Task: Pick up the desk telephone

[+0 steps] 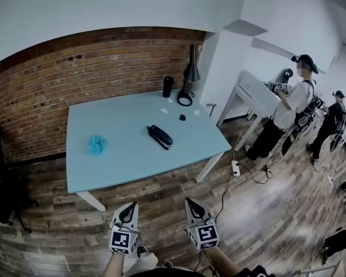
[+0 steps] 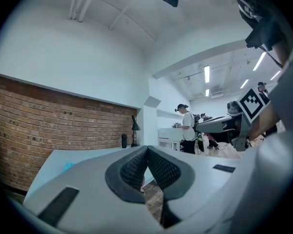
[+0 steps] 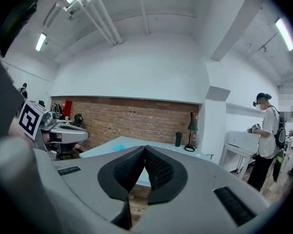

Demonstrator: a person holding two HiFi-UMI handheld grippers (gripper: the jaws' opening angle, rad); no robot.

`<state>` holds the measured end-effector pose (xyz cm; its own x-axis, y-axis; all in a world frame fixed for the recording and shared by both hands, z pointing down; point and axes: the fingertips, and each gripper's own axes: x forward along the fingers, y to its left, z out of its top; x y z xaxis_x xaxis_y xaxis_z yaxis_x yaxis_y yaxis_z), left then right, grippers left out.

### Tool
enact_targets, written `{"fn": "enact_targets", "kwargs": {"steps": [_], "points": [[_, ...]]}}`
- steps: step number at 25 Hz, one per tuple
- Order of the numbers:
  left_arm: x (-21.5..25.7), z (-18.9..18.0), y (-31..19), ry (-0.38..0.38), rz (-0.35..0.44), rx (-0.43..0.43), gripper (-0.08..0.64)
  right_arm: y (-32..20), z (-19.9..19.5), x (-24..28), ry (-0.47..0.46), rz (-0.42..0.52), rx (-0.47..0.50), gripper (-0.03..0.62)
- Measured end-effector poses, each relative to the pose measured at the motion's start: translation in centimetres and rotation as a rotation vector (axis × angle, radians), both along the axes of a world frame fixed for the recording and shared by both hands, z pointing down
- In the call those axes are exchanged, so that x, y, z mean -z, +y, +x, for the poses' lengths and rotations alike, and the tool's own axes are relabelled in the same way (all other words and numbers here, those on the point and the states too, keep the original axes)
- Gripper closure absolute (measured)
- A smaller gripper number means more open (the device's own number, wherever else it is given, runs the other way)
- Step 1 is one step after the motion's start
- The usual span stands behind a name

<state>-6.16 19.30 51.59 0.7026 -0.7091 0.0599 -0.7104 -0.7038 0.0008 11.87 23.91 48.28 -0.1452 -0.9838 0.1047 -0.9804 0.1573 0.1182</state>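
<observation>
The left gripper (image 1: 127, 211) and right gripper (image 1: 194, 208) sit side by side at the bottom of the head view. Each has its jaws pressed tip to tip with nothing between them. Both hang over the wood floor (image 1: 161, 192), short of the table's (image 1: 104, 175) near edge. The phone (image 1: 160, 136) lies dark and flat near the table's middle, well apart from both grippers. As I judge it, none of the pickup is done: approach, opening and grasp are all left. A blue crumpled thing (image 1: 96, 145) lies left of the phone. A black cylinder (image 1: 168, 86) and a lamp (image 1: 190, 77) stand at the far edge, by the brick wall (image 1: 40, 91). Two people (image 1: 291, 105) stand at the right.
</observation>
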Motion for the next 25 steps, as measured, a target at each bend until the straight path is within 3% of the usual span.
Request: {"fn": "enact_targets", "kwargs": {"steps": [5, 12, 20, 25], "points": [[-0.2, -1.7, -3.4, -0.004, 0.019, 0.003, 0.532, -3.0, -2.0, 0.2, 0.016, -0.012, 0.017, 0.578], [-2.4, -3.1, -5.7, -0.024, -0.041, 0.004, 0.532, -6.4, -3.0, -1.3, -0.012, -0.034, 0.017, 0.578], [-3.7, -1.3, -10.4, -0.077, -0.044, 0.057, 0.532, -12.7, -0.1, -3.9, -0.077, -0.035, 0.052, 0.578], [-2.9, 2.0, -13.6, -0.094, -0.047, 0.095, 0.532, -17.1, 4.0, -3.9, -0.115, -0.023, 0.074, 0.578]]}}
